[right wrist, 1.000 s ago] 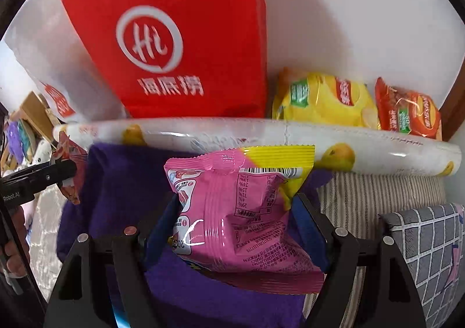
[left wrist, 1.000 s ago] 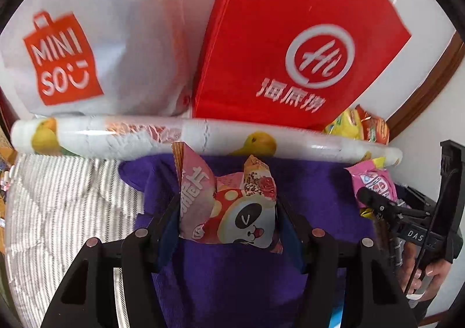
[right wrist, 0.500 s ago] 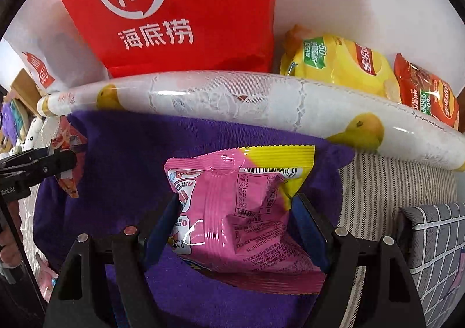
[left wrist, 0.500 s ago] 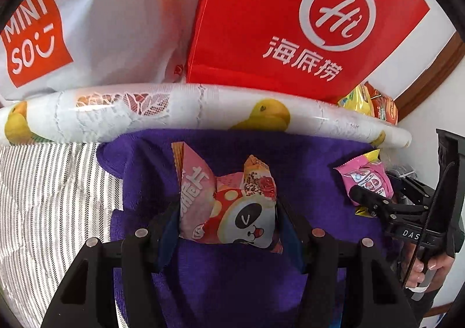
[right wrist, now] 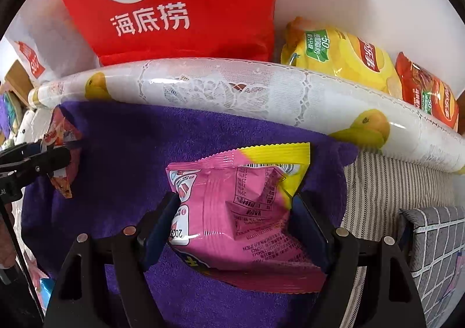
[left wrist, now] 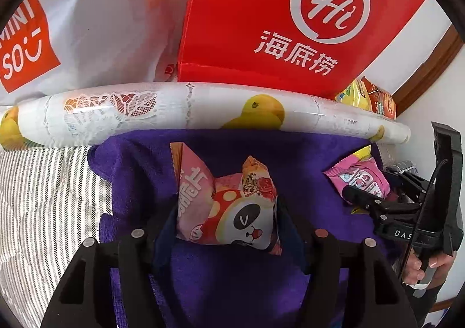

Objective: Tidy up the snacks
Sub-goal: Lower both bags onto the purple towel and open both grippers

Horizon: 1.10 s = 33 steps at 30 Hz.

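My left gripper [left wrist: 225, 211] is shut on a pink snack bag with a panda face [left wrist: 226, 206], held low over a purple towel [left wrist: 290, 159]. My right gripper [right wrist: 235, 217] is shut on a pink and yellow snack packet [right wrist: 238, 211], over the same purple towel [right wrist: 130, 148]. The right gripper and its packet [left wrist: 359, 179] show at the right of the left wrist view. The left gripper's fingers [right wrist: 37, 159] and its bag [right wrist: 61, 136] show at the left of the right wrist view.
A rolled tablecloth printed with yellow fruit [left wrist: 203, 110] [right wrist: 232, 89] lies across behind the towel. Behind it stand a red bag [left wrist: 290, 17] [right wrist: 174, 2] and a white Miniso bag [left wrist: 72, 23]. Yellow [right wrist: 340, 57] and red [right wrist: 427, 89] chip bags lean against the wall. Striped bedding [left wrist: 43, 197] lies around.
Both grippers have moved forward and lower toward the towel and the rolled tablecloth, each still holding its packet. The red bag looms larger.
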Motion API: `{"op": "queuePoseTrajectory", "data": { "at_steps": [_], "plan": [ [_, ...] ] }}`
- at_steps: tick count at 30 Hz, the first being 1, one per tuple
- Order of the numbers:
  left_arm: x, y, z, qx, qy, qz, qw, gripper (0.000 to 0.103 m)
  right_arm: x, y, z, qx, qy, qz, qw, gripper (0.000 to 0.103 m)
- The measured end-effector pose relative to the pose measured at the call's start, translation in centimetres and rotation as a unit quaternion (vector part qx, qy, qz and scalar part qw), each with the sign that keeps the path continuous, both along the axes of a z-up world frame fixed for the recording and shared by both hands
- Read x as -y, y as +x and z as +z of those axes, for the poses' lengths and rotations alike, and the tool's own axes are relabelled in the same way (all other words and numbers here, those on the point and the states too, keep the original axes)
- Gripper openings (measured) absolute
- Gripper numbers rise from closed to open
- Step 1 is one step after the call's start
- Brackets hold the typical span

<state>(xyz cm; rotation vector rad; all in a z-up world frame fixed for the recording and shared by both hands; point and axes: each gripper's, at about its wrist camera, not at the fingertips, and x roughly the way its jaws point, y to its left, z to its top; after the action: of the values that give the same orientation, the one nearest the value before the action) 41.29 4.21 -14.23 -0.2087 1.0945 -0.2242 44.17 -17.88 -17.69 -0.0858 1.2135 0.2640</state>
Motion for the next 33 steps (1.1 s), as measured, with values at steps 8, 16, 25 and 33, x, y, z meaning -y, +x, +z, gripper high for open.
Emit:
{"op": "queuePoseTrajectory", "data": {
  "at_steps": [8, 16, 25, 33],
  "plan": [
    [0.4, -0.2, 0.7, 0.011, 0.001, -0.013, 0.9999, 0.075, -1.4, -1.3, 2.4, 0.037, -0.002, 0.014, 0.999, 0.083],
    [0.5, -0.5, 2.3, 0.027, 0.002, -0.009, 0.9996, 0.076, -0.7, -2.5, 6.0, 0.092, 0.018, -0.009, 0.996, 0.083],
    [-0.4, -3.1, 7.1, 0.076, 0.014, -0.003, 0.997, 0.076, 0.2, -5.6, 10.7, 0.134, 0.03, -0.039, 0.99, 0.079],
    [-2.8, -8.5, 10.1, 0.099, 0.02, 0.014, 0.9948, 0.076, 1.2, -11.4, 12.6, 0.119, 0.075, -0.072, 0.987, 0.078]
  ]
}}
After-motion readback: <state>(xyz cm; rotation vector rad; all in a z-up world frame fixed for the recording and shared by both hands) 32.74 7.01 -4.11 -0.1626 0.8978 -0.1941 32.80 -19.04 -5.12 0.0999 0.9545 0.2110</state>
